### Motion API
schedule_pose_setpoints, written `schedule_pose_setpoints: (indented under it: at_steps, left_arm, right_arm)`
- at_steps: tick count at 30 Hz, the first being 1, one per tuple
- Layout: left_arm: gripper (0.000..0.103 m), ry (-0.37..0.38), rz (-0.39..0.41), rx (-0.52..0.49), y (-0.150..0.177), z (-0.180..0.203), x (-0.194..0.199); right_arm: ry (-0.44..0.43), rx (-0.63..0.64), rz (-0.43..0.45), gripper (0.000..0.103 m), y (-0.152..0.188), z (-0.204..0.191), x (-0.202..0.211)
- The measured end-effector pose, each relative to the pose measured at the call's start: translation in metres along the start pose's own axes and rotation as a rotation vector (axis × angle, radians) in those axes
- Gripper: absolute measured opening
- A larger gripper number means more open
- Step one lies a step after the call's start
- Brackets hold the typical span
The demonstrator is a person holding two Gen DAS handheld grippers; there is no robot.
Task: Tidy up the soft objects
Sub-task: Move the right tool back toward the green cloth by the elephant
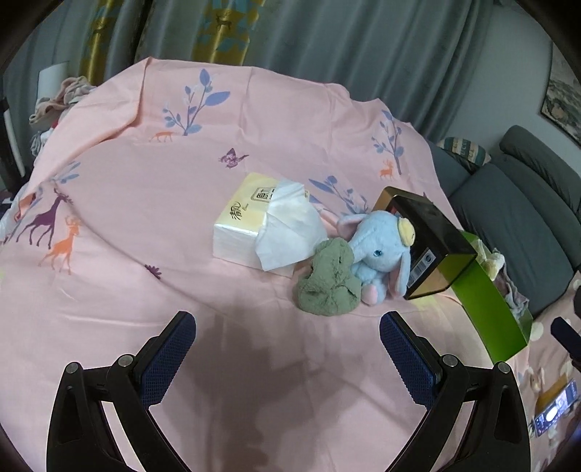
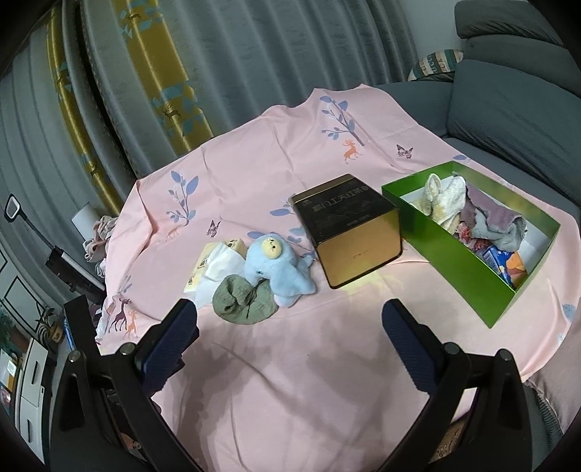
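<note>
Tissue pack (image 1: 241,227) left, sock (image 1: 326,281) and elephant (image 1: 377,250) middle, tin (image 1: 425,243), box (image 2: 468,261) right

1. I see a home living room: a grey sofa (image 2: 508,109) with a patterned cushion (image 2: 435,65).
2. Long grey-and-yellow curtains (image 1: 225,32) hang behind.
3. A framed picture (image 1: 561,98) hangs on the wall.

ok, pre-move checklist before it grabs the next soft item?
1. Left gripper open and empty: ok.
2. Right gripper open and empty: ok.
3. Green cloth on top, free to grab: ok.
4. Cloth clear of the elephant toy: not ok, they touch.
5. Green box open with room: ok, the near end shows bare floor.
6. Black tin clear of the path to the box: cannot tell.
</note>
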State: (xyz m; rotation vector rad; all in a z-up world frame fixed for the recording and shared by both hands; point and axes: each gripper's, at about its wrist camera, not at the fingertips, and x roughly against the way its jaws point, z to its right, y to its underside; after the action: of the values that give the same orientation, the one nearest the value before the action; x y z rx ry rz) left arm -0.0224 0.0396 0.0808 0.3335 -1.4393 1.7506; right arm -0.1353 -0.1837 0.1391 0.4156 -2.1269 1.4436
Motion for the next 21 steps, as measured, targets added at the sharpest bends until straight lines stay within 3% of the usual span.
schedule_pose_setpoints:
  at_steps: [14,21]
  left_arm:
    - [0.101,0.002,0.01,0.015,-0.007,-0.016,0.013]
    - [0.101,0.004,-0.025,0.019,-0.002,-0.017,0.007]
  right_arm:
    - [-0.034,-0.048,-0.034,0.101,0.009,-0.006,-0.032]
    - [0.007,-0.064,-0.052,0.1,0.0,0.01,-0.053]
